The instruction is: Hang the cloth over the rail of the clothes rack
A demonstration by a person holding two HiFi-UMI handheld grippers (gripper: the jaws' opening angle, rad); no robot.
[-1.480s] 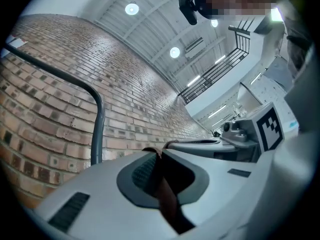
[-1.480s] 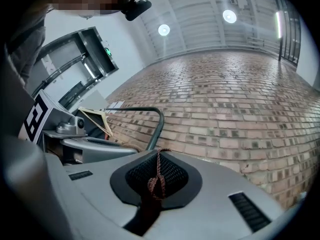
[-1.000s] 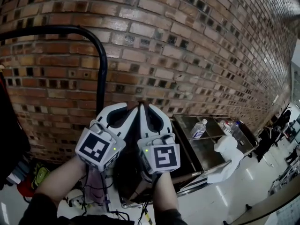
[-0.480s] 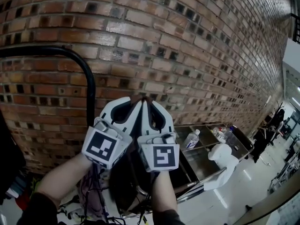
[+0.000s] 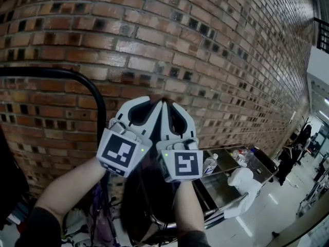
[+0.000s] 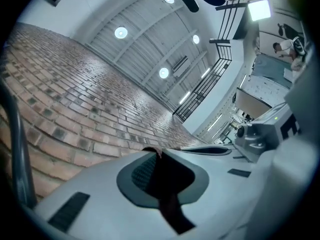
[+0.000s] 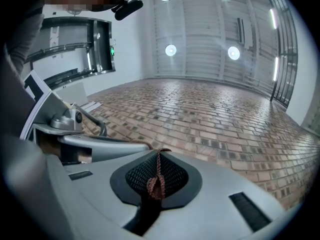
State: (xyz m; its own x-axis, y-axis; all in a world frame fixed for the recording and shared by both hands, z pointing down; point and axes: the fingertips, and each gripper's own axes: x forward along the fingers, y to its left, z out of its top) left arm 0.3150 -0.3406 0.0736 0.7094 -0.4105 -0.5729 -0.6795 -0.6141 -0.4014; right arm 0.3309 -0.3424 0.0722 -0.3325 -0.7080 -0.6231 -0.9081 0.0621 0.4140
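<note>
I hold both grippers side by side, raised in front of a brick wall. The left gripper point(image 5: 153, 102) is shut on a top edge of the dark brown cloth point(image 5: 145, 199), which hangs down between my forearms. The right gripper point(image 5: 166, 103) is shut on the same edge right beside it. In the left gripper view the cloth point(image 6: 168, 186) fills the gap behind the closed tips point(image 6: 153, 152). A knitted brown fold point(image 7: 155, 183) is pinched in the right gripper point(image 7: 159, 153). The black rail point(image 5: 61, 74) of the clothes rack curves over at the left, its bend just left of the left gripper.
The brick wall point(image 5: 216, 60) stands close ahead. A metal cart point(image 5: 226, 184) with bottles point(image 5: 209, 164) and a white bundle point(image 5: 241, 181) is at lower right. Dark clothing point(image 5: 7, 184) hangs at far left. Bags and cables lie on the floor below. People stand far right point(image 5: 288, 161).
Both grippers have risen together with the cloth, staying side by side. The rail's top bar now sits lower in the view, nearer the level of the gripper tips.
</note>
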